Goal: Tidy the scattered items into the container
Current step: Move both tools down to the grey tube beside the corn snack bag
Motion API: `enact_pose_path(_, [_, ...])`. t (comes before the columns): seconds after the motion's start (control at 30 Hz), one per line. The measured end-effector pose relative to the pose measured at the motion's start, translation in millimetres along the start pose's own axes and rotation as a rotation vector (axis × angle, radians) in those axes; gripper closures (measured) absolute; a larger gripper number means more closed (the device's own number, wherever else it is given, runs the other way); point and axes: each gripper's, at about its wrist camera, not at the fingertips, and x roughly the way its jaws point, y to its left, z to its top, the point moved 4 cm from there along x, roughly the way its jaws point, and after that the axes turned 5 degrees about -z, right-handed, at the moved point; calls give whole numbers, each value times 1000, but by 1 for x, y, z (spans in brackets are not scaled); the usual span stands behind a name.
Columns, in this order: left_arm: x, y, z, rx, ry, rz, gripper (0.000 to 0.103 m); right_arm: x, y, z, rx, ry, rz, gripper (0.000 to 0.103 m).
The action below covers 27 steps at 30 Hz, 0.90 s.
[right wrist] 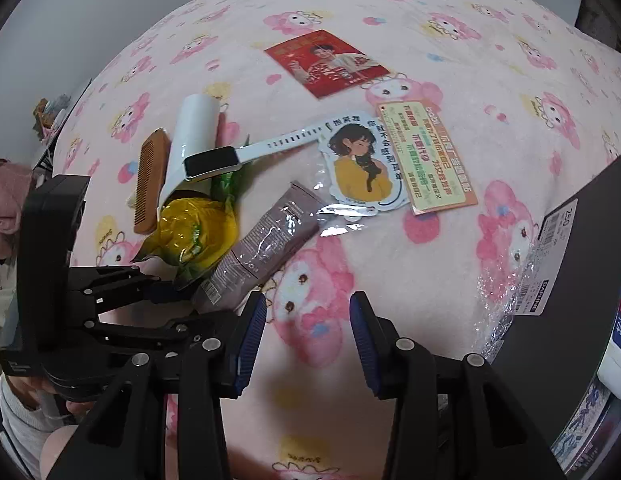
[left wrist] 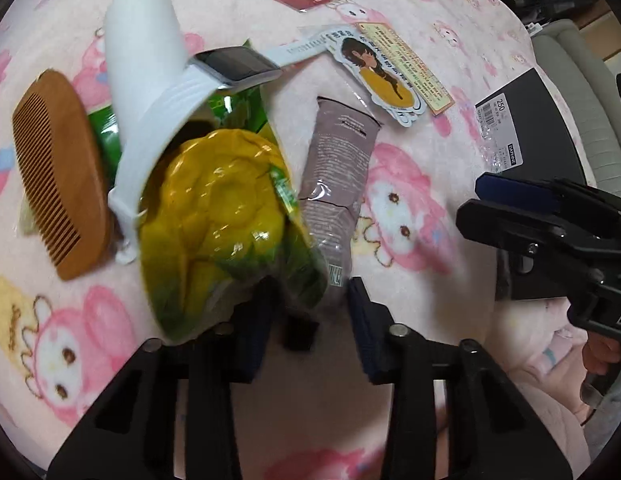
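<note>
A yellow snack in a clear green wrapper (left wrist: 218, 216) lies on the pink blanket, also in the right wrist view (right wrist: 194, 228). My left gripper (left wrist: 310, 316) is open with its fingers at the wrapper's near end and the foot of a grey-brown tube (left wrist: 338, 168). A white tube (left wrist: 150, 92), a wooden comb (left wrist: 54, 168) and a white watch (left wrist: 234, 66) lie around it. My right gripper (right wrist: 308, 328) is open and empty over bare blanket. The black box (right wrist: 570, 280) stands at the right.
A girl sticker (right wrist: 362, 164), an orange card (right wrist: 426, 156) and a red card (right wrist: 326, 64) lie farther back on the blanket. The box holds white and blue packets (right wrist: 618, 344). A cushion edge (left wrist: 570, 92) lies beyond the box.
</note>
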Motion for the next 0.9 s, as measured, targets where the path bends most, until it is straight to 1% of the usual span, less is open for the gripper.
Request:
enact_pose_path(0.07, [-3, -4, -2, 14, -21, 16, 67, 2, -2, 0, 7, 0, -7, 64])
enact_pose_path(0.1, [-7, -5, -4, 12, -31, 13, 68, 4, -2, 0, 12, 0, -8, 64])
enact_pose_path(0.17, [-18, -6, -9, 3, -44, -12, 68, 5, -2, 1, 19, -3, -8, 64])
enact_pose_path(0.23, [-31, -8, -16, 17, -55, -46, 69, 5, 0, 2, 14, -4, -8, 64])
enact_pose_path(0.3, [-39, -6, -24, 31, -51, -54, 69, 5, 4, 2, -9, -9, -16, 64])
enact_pose_path(0.37, [-42, -1, -34, 34, -36, -44, 68, 6, 7, 3, -30, -19, -21, 64])
enact_pose_path(0.5, [-46, 16, -42, -19, -42, -17, 66, 13, 9, 7, -31, -20, -21, 64])
enact_pose_path(0.6, [-58, 21, -45, -66, -85, -39, 68, 22, 12, 13, -37, -1, -27, 64])
enact_pose_path(0.7, [-61, 20, -51, -72, -88, -53, 68, 23, 23, 23, -69, -24, -22, 64])
enact_pose_path(0.77, [-54, 21, -55, -66, -71, -32, 68, 30, 28, 28, -88, -23, -31, 64])
enact_pose_path(0.83, [-49, 28, -58, -77, -56, -8, 69, 43, 31, 31, -98, -3, -47, 64])
enact_pose_path(0.9, [-53, 34, -58, -87, -67, 3, 71, 56, 29, 31, -90, 25, -62, 64])
